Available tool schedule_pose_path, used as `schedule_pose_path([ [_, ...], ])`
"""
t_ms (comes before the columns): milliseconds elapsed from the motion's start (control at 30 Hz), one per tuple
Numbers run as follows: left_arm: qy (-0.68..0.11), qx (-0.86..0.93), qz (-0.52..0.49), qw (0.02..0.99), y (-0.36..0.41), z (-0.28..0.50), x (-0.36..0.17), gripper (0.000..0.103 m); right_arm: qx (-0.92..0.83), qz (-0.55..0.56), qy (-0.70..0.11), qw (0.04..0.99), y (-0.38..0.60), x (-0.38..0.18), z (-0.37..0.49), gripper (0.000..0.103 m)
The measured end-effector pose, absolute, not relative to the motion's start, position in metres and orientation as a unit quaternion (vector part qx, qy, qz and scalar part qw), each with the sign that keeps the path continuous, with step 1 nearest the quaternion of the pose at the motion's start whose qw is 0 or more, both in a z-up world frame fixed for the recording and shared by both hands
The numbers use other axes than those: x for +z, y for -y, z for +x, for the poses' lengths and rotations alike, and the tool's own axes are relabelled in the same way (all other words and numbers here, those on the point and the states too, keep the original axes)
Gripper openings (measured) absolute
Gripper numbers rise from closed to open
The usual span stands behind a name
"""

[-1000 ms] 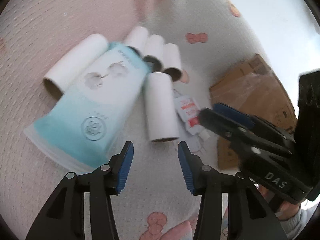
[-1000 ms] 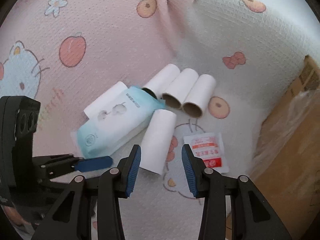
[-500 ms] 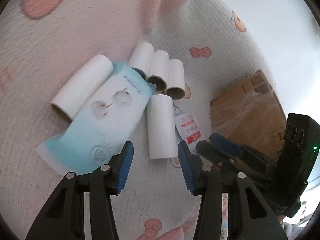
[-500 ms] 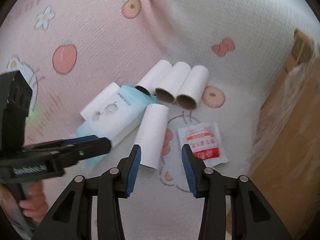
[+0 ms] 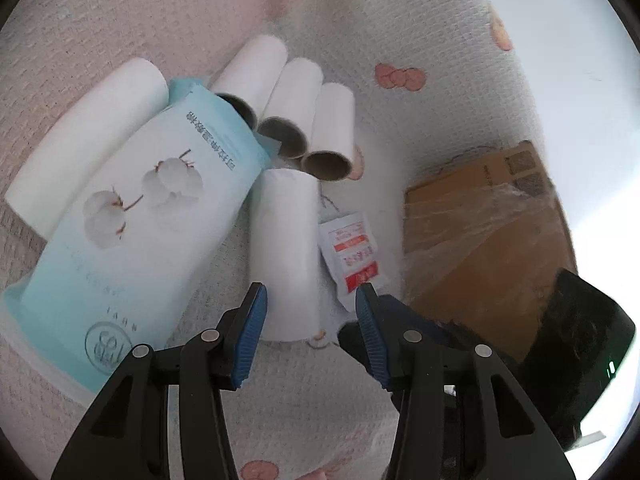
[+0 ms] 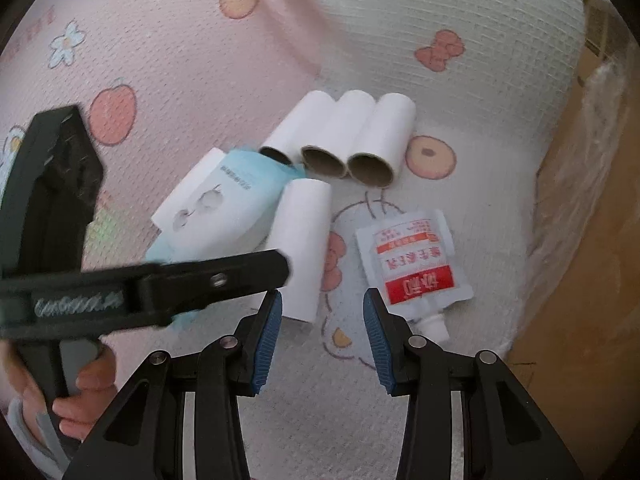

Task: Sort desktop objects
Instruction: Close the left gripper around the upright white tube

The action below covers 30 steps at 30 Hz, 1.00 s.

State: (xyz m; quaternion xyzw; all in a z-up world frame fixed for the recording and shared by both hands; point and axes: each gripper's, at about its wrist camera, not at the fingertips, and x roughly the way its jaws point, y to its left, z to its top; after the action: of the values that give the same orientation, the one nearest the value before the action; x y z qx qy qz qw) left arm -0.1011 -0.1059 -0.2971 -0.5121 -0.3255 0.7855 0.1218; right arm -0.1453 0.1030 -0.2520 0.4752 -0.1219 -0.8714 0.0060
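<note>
A light-blue tissue pack (image 5: 132,232) (image 6: 224,208) lies on a pink cartoon-print cloth over a white roll (image 5: 84,148). Three paper tubes (image 5: 304,120) (image 6: 352,136) lie side by side behind it. A single white roll (image 5: 284,252) (image 6: 304,240) lies in front, with a white-and-red sachet (image 5: 352,256) (image 6: 416,260) to its right. My left gripper (image 5: 308,320) is open, its fingers just short of the single roll's near end. My right gripper (image 6: 322,324) is open and empty, near the single roll and the sachet.
A cardboard box (image 5: 480,232) (image 6: 580,240) wrapped in clear film stands at the right. The left gripper's body crosses the right wrist view (image 6: 140,276); the right gripper's body shows in the left wrist view (image 5: 560,360). The cloth (image 6: 160,60) rises in a fold behind the tubes.
Both grippers have moved closer to the objects. The left gripper now lines up on the single white roll. Both stay open. No object has moved.
</note>
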Motion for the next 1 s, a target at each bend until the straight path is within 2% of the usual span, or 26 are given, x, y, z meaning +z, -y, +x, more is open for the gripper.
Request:
schedule_pose_path([
  [133,0.306,0.790,-0.519,0.118,0.102,-0.112,-0.295,0.050,-0.877,0.469,0.107,0.004,-0.101,-0.250,-0.147,0.039],
  [333,0.301,0.788,-0.528,0.105,0.102,-0.124,-0.294,0.050,-0.866,0.474,0.159,0.017,-0.106,-0.258,-0.157,0.039],
  [500,0.262,0.790,-0.551,0.057,0.103,-0.131,-0.294,0.050,-0.859,0.486,0.160,0.013,-0.104,-0.268,-0.167,0.039],
  [1000,0.247,0.757,-0.598,0.093,0.086,-0.137,-0.307,0.048,-0.839,0.498,0.212,0.053,-0.110,-0.278,-0.173,0.039],
])
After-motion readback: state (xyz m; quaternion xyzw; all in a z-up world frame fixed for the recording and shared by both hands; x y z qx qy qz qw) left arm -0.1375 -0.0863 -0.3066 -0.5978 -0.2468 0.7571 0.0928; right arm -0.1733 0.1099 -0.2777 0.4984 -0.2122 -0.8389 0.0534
